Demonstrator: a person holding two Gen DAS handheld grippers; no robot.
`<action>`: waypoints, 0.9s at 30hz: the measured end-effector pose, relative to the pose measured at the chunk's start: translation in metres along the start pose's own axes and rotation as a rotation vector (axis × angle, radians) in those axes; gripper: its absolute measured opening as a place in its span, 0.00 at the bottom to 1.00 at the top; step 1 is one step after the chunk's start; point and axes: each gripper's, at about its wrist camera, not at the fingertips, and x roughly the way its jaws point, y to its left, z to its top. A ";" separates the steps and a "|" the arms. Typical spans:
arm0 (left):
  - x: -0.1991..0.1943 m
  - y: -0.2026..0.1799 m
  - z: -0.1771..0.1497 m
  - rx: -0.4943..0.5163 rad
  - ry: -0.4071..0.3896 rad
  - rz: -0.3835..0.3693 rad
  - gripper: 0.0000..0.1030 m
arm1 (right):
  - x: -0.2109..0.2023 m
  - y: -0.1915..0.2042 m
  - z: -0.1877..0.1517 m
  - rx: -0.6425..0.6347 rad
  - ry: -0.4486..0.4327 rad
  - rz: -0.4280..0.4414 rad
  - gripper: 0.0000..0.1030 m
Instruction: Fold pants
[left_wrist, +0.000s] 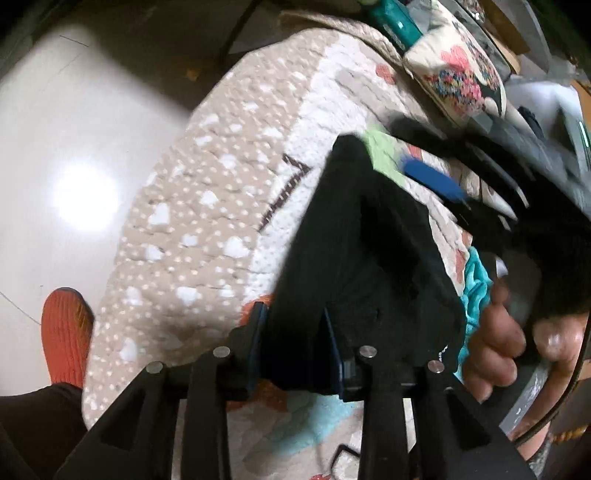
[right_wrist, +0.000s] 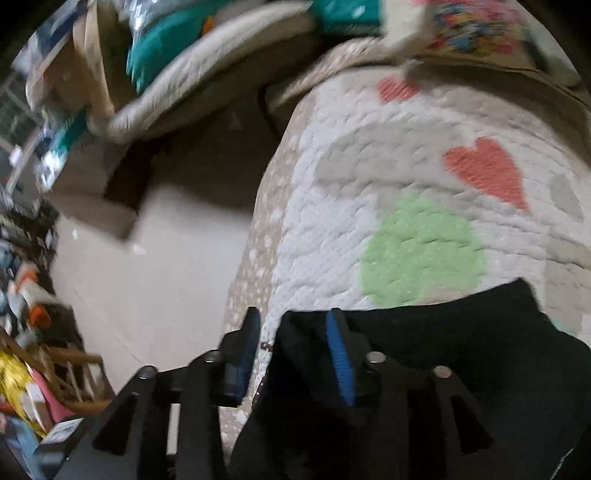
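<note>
Two views differ: only the left shows the right claw (left_wrist: 448, 184) and a hand (left_wrist: 498, 332) beyond the left claw (left_wrist: 295, 343), clenched on black pants (left_wrist: 369, 240). From its own view, the right claw (right_wrist: 291, 350) seemingly straddles the pants' (right_wrist: 461, 350) edge, unclenched. Quilted bed (right_wrist: 369, 147) beneath, floor (right_wrist: 166, 258) left.

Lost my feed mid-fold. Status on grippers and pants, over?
Left gripper astride black pants, grip unclear. Right gripper open at pants edge. Pants on quilt, not yet folded flat. Nothing blocking.
</note>
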 end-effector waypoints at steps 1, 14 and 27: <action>-0.003 0.000 0.003 -0.004 -0.010 0.006 0.29 | -0.018 -0.014 -0.004 0.028 -0.042 -0.007 0.47; -0.022 0.005 0.013 -0.034 -0.125 0.040 0.29 | -0.061 -0.066 -0.119 0.138 -0.080 0.028 0.47; -0.017 -0.013 0.011 0.037 -0.135 0.035 0.29 | -0.036 -0.054 -0.110 0.181 -0.060 0.042 0.11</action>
